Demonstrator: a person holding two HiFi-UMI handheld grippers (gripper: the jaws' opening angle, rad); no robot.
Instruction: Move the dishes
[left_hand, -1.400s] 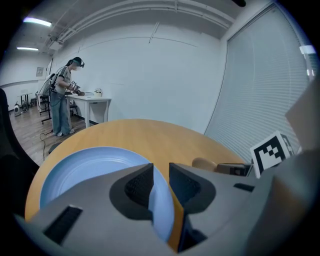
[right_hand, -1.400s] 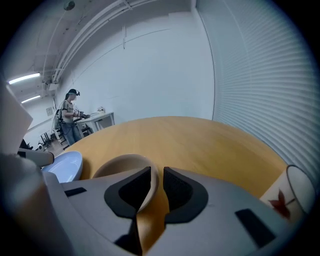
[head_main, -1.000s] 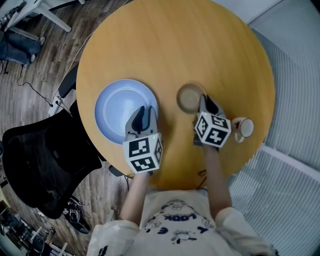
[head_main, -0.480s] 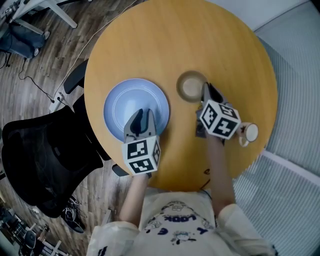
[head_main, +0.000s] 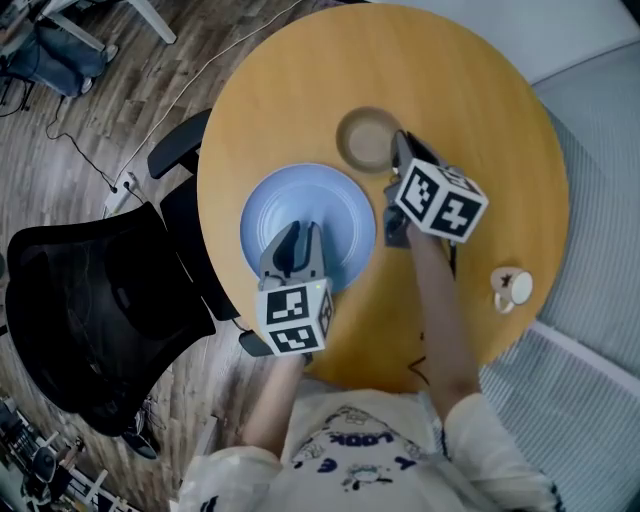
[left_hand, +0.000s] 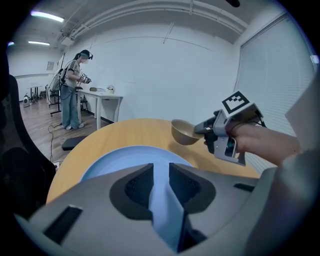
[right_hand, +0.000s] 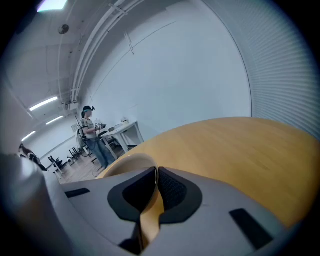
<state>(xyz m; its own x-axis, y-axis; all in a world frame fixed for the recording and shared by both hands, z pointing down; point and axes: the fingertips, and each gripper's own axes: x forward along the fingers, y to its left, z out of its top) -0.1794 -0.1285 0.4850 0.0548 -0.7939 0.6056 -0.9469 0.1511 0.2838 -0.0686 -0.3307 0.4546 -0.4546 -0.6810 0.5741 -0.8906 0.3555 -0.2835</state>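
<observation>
The right gripper (head_main: 398, 142) pinches the tan round bowl (head_main: 364, 138) by its rim. The left gripper (head_main: 297, 232) clamps the pale-blue plate (head_main: 335, 212). Tilting could slip either thin hold.

A wide pale-blue plate (head_main: 322, 198) lies level on the left part of the round wooden table (head_main: 290, 90), its near rim pinched by the left gripper (head_main: 296, 240). A small tan bowl (head_main: 364, 140), upright, hangs above the table's middle, its rim clamped by the right gripper (head_main: 398, 152). A small white cup (head_main: 514, 288) sits by the table's right edge
</observation>
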